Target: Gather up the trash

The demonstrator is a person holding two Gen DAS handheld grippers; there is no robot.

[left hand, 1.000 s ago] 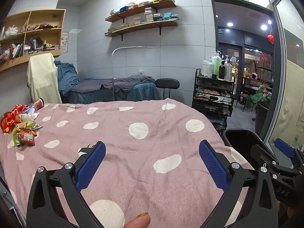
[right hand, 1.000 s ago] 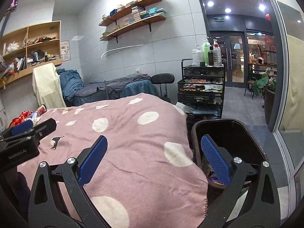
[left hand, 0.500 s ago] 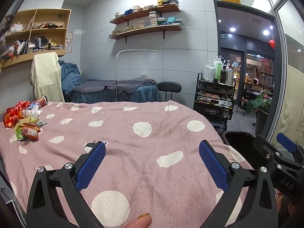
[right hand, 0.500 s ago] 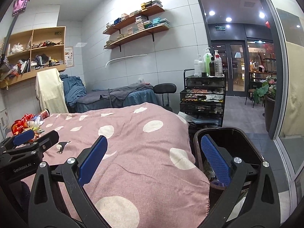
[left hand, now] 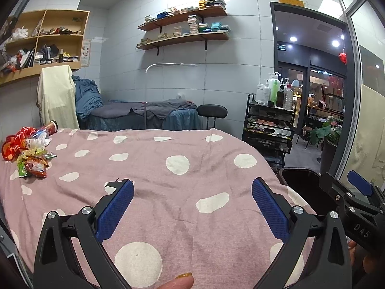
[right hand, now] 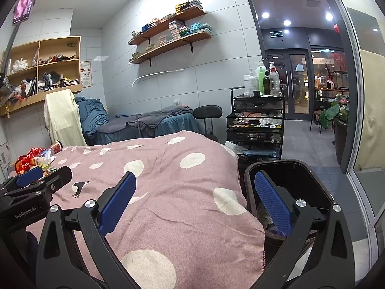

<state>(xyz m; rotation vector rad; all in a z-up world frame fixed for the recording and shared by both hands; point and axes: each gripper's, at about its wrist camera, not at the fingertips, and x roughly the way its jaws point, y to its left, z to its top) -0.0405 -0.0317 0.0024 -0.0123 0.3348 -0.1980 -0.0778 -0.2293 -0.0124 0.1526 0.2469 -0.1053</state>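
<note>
Both views tilt upward relative to 1.0 s ago: more ceiling and upper wall show, and the pink dotted blanket [left hand: 192,168] sits lower in frame. In the left wrist view the trash pile [left hand: 28,151] sits nearer the frame centre than before, with the wall cubby shelf [left hand: 48,41] more fully visible. In the right wrist view a mounted phone [right hand: 24,3] shows more fully at top left, and the black bin [right hand: 288,183] appears lower.

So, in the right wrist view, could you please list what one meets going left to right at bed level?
Left gripper → trash pile → pink dotted blanket → dark bin → potted plant.
</note>
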